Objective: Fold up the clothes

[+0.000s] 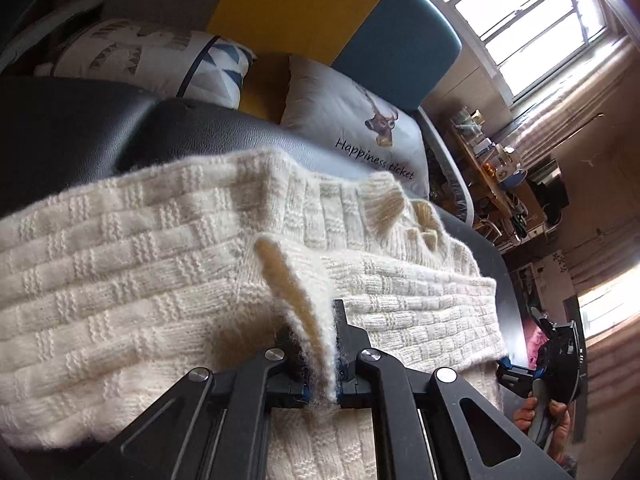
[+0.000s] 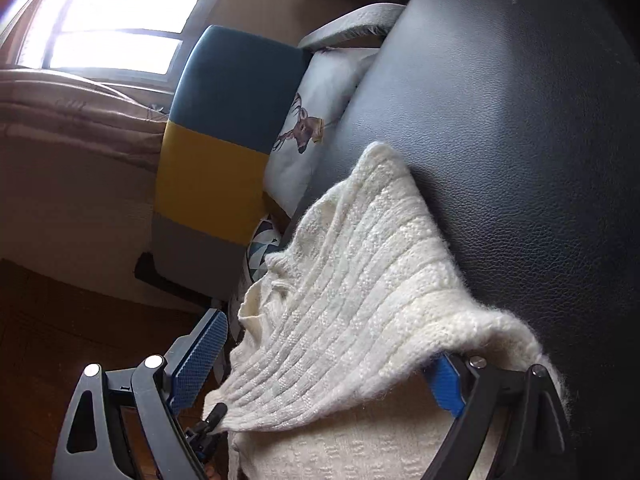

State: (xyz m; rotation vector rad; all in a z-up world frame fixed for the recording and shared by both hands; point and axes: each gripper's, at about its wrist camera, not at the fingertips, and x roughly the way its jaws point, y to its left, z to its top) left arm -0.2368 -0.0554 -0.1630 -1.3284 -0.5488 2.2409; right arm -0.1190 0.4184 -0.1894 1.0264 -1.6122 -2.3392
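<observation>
A cream basket-weave knit sweater lies spread on the black leather seat. My left gripper is shut on a raised fold of its fuzzy edge. In the right wrist view the same sweater runs from the seat down toward the camera. My right gripper stands wide open, its blue pads far apart. The cloth lies between the jaws and drapes over the right-hand finger. The left gripper shows small at the bottom, clamped on a sweater corner. A hand holds the right gripper at the sweater's right edge.
A deer-print cushion and a patterned cushion lean on the yellow and teal backrest. Bare black seat stretches to the right of the sweater. A cluttered table stands beyond the sofa, under bright windows.
</observation>
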